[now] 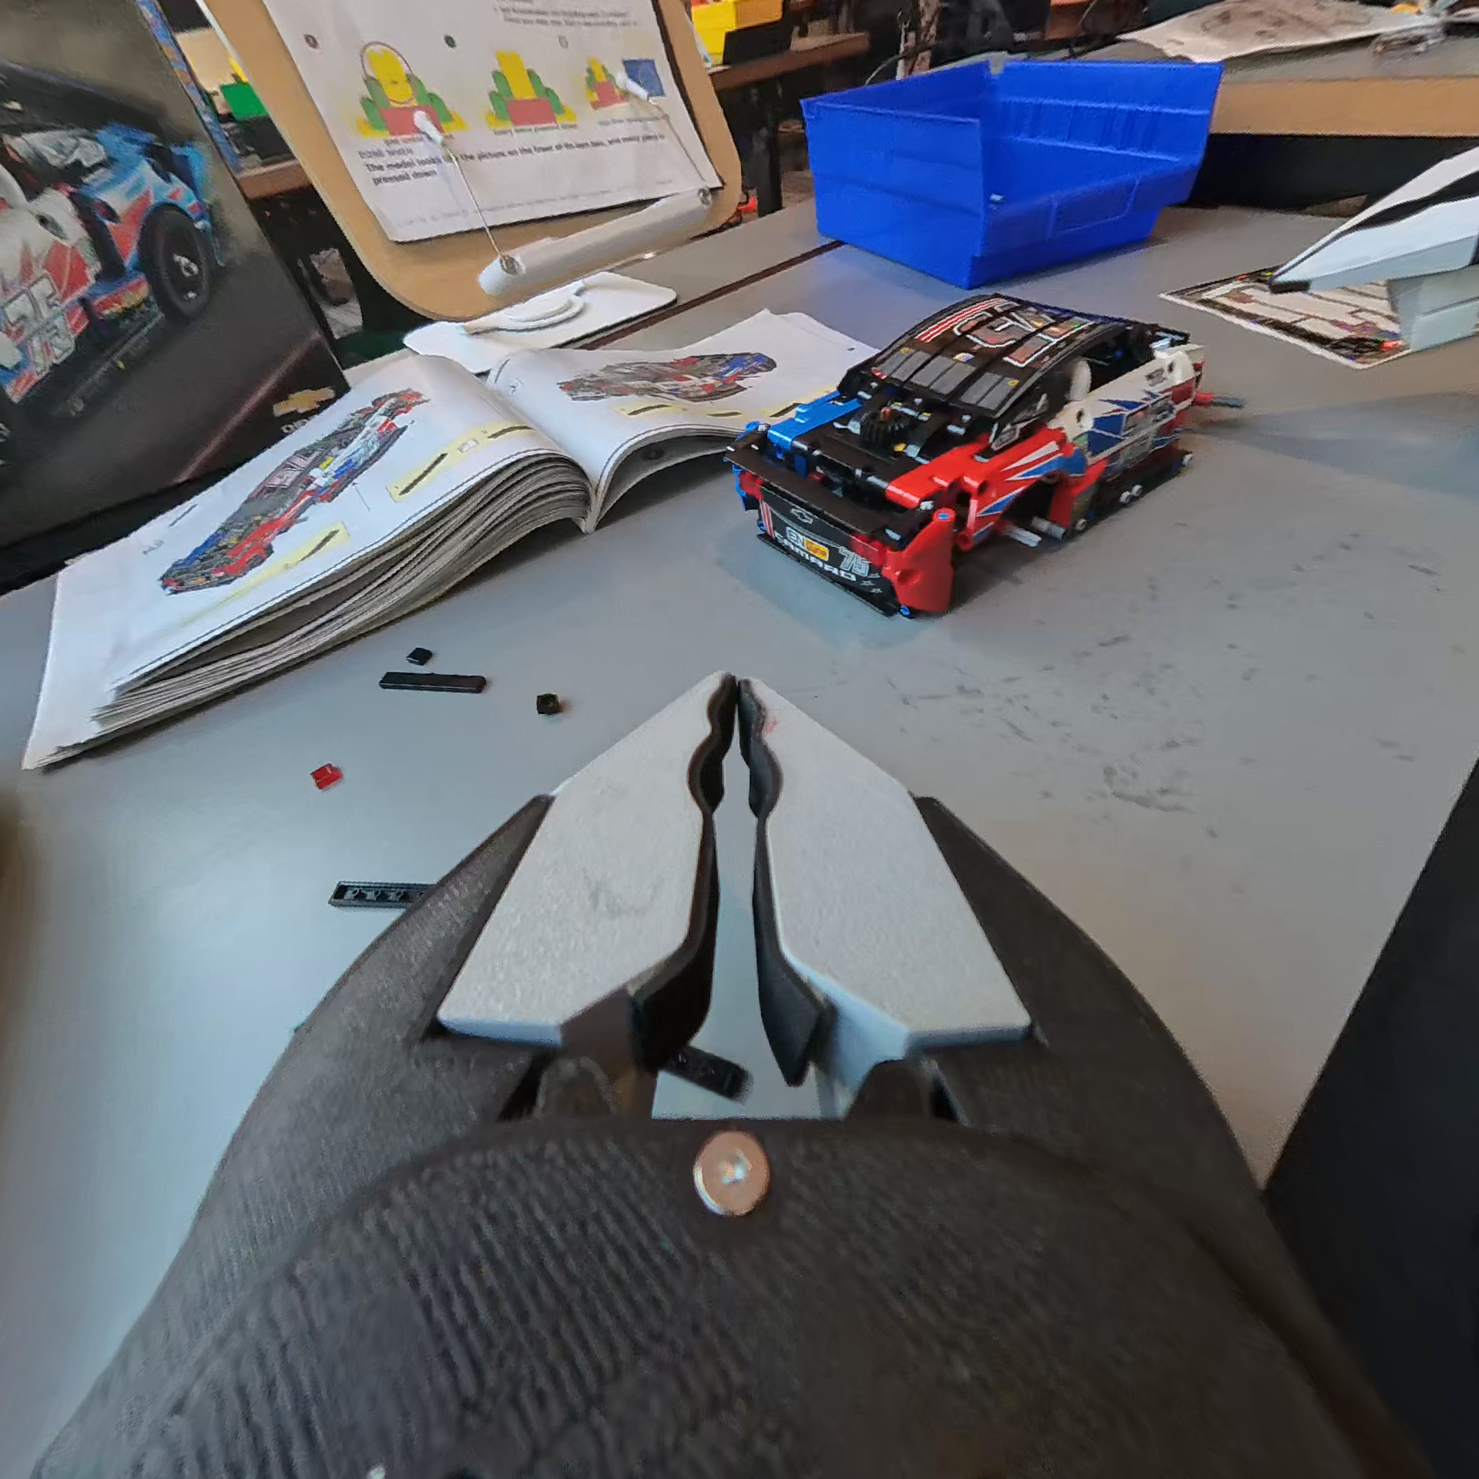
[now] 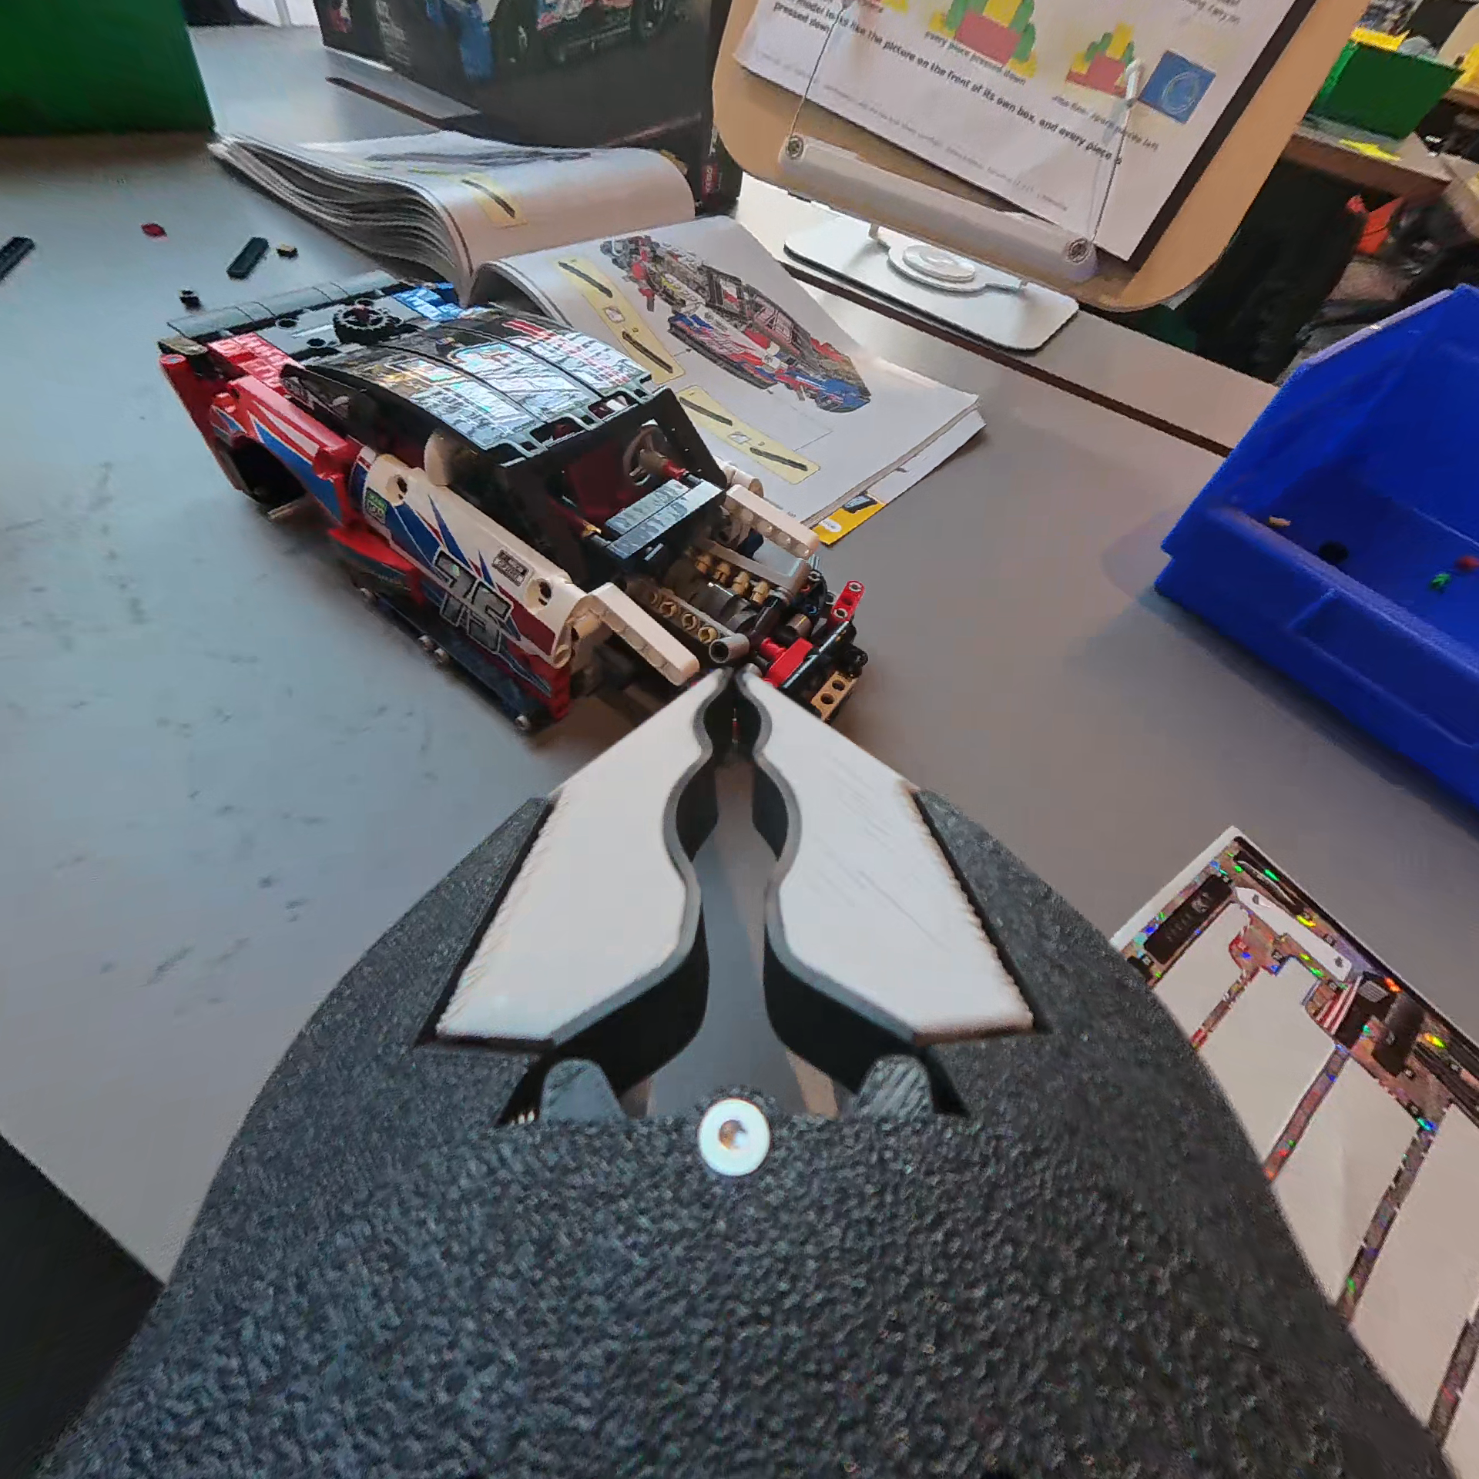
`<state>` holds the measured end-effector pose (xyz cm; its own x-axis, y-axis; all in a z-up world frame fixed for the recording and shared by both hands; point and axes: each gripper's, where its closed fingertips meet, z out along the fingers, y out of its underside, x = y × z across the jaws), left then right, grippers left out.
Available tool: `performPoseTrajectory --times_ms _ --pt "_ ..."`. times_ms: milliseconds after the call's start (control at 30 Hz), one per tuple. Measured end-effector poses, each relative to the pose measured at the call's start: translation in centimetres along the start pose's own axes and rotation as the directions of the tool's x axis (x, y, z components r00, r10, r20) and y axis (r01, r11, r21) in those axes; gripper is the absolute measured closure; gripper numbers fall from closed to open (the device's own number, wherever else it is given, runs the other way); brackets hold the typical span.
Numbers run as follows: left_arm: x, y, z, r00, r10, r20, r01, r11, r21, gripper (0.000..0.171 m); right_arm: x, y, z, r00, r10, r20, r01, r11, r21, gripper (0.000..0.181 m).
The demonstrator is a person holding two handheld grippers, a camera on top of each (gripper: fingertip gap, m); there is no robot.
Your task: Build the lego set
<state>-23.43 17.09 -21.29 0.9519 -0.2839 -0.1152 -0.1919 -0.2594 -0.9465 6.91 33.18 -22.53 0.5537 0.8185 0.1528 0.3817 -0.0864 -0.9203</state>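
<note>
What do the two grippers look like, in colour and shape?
Both match: the left gripper and right gripper each have two pale grey, wedge-shaped fingers lined with wavy black pads, set in a rough black printed body with one silver screw in the middle. No cables or sleeves show.

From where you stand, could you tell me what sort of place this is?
Probably a workshop or lab bench set up for model building: a grey table with a part-built toy car, an open instruction booklet, and a blue parts bin.
</note>
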Motion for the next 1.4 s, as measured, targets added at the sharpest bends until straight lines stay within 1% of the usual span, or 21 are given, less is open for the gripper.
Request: performPoseTrajectory --times_ms 133,233,333,500,667,867,1000,1100,1167,1200,1267,1333,1367,1400 --pt "0.0 -0.2 -0.4 1.000 -0.008 0.000 0.008 1.000 0.026 0.171 0.7 -0.5 0.2 1.000 0.000 -0.028 0.001 0.999 0.032 0.181" --pt "-0.5 -0.2 -0.5 0.999 -0.045 0.002 0.045 0.998 0.033 0.171 0.4 -0.6 0.6 1.000 0.011 0.008 -0.011 0.999 0.033 0.181" --pt "-0.6 -0.3 -0.6 0.998 -0.056 -0.002 0.056 0.997 0.046 0.171 -0.1 -1.5 0.9 0.999 0.022 0.049 -0.026 0.996 0.081 0.181" --pt "-0.6 -0.3 -0.9 0.999 -0.022 0.035 0.020 0.999 0.046 0.171 -0.4 -3.4 1.4 0.992 0.074 0.100 -0.092 0.979 0.182 0.181" --pt "-0.4 0.0 -0.6 0.999 0.020 0.048 -0.021 1.000 0.023 0.171 -0.8 -4.6 1.1 0.992 0.063 0.107 -0.090 0.960 0.265 0.181" --pt "-0.2 0.7 0.0 0.992 0.090 0.087 -0.087 0.995 -0.039 0.171 -1.0 -5.6 0.2 0.983 0.086 0.161 -0.137 0.932 0.337 0.172" --pt "-0.1 1.1 0.4 0.988 0.124 0.095 -0.116 0.990 -0.080 0.171 -1.3 -5.8 0.1 0.983 0.067 0.170 -0.124 0.929 0.349 0.170" --pt "0.3 1.3 0.6 0.983 0.161 0.093 -0.152 0.984 -0.098 0.171 -1.4 -5.7 0.5 0.988 0.046 0.149 -0.095 0.936 0.340 0.167" --pt "0.0 1.4 0.6 0.980 0.162 0.119 -0.149 0.983 -0.108 0.171 -1.3 -5.6 0.7 0.991 0.040 0.127 -0.080 0.941 0.329 0.164" --pt "0.1 1.3 0.4 0.981 0.151 0.124 -0.139 0.985 -0.103 0.171 -1.2 -5.6 0.9 0.993 0.039 0.111 -0.073 0.943 0.323 0.162" --pt "0.7 0.7 0.0 0.986 0.147 0.083 -0.142 0.988 -0.060 0.171 -1.1 -5.5 1.2 0.996 0.034 0.087 -0.060 0.949 0.310 0.160" --pt "0.4 0.0 -0.5 0.982 0.180 0.059 -0.179 0.984 -0.025 0.171 -0.8 -5.3 1.5 0.998 0.029 0.051 -0.042 0.956 0.291 0.159" --pt "0.3 -0.4 -0.6 0.978 0.203 0.040 -0.203 0.979 -0.011 0.165 -0.6 -5.2 1.8 0.999 0.021 0.028 -0.028 0.960 0.280 0.160" --pt "0.2 -0.5 -0.5 0.975 0.220 0.005 -0.220 0.975 -0.008 0.151 -0.3 -5.1 2.2 1.000 0.018 0.006 -0.019 0.964 0.264 0.159"
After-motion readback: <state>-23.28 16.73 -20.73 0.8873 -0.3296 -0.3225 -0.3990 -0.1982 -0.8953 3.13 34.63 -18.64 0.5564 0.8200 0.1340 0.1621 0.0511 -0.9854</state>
